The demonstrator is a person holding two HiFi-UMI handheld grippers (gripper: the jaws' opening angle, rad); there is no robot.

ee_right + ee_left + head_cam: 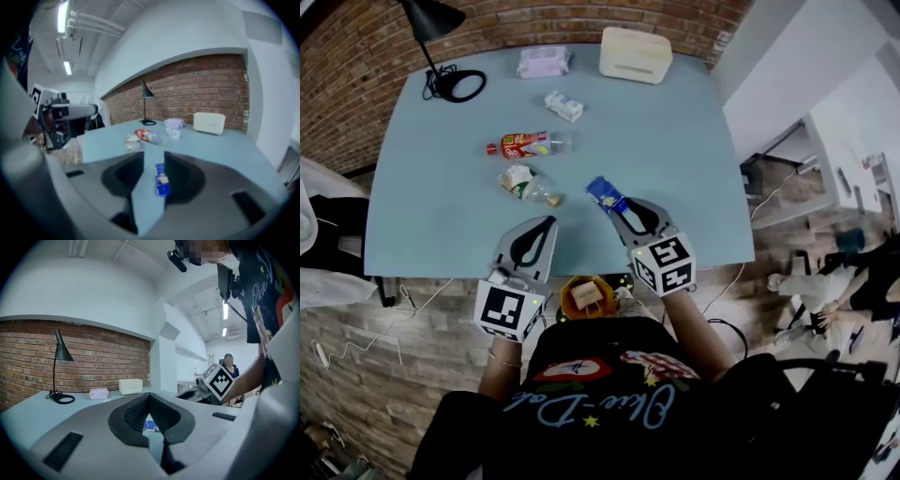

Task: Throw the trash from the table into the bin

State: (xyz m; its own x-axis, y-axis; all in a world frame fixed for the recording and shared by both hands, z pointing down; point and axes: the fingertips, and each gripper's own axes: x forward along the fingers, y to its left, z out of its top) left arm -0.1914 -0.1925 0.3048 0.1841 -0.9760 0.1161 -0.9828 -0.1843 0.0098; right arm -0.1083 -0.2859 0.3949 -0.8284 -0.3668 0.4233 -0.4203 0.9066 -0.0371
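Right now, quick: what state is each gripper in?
Left gripper: closed, nothing held.
Right gripper: open; the blue packet lies between its jaws, not clamped.

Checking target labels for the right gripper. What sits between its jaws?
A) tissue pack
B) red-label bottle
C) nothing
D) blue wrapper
D: the right gripper view shows the blue wrapper in the gap between the parted jaws of the right gripper, close to one jaw. The red-label bottle lies farther out on the table.
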